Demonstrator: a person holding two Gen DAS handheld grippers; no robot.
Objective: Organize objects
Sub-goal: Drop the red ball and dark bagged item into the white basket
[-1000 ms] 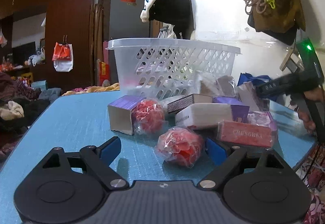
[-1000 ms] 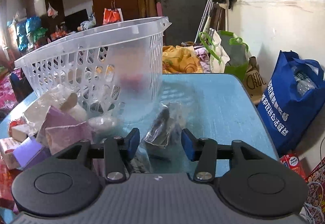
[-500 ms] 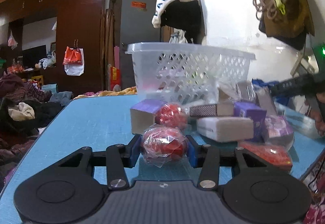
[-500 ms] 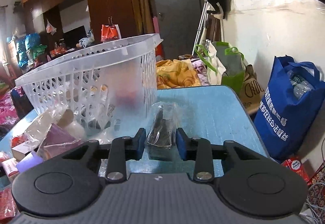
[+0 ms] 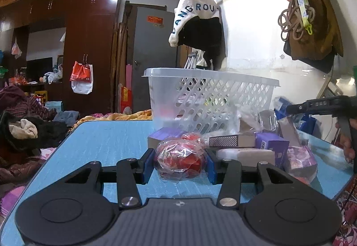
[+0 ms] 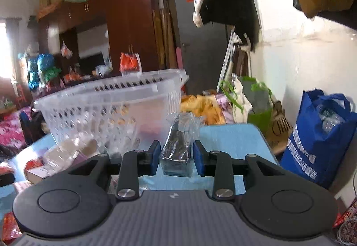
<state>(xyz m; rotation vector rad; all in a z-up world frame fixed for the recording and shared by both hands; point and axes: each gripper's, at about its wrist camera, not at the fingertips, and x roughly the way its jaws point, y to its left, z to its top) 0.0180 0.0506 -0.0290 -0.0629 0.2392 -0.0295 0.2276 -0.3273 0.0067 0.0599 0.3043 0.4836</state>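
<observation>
My left gripper (image 5: 180, 164) is shut on a red ball wrapped in clear plastic (image 5: 179, 160) and holds it above the blue table (image 5: 107, 141). My right gripper (image 6: 176, 157) is shut on a dark object in a clear plastic bag (image 6: 178, 145), lifted above the table (image 6: 234, 141). A white plastic basket (image 5: 212, 94) stands behind the pile; it also shows in the right wrist view (image 6: 111, 109), to the left of the held bag. Another wrapped red ball (image 5: 193, 136) lies behind the held one.
A pile of boxes lies before the basket: a purple box (image 5: 271, 149), a white box (image 5: 245, 155), a matchbox-like box (image 5: 232, 141), a wrapped purple pack (image 5: 301, 160). The right gripper body (image 5: 323, 105) shows at right. A blue bag (image 6: 319, 138) stands beside the table.
Both grippers closed on their objects and lifted them: the left took the wrapped red ball, the right took the bagged dark object and rose toward the basket rim.
</observation>
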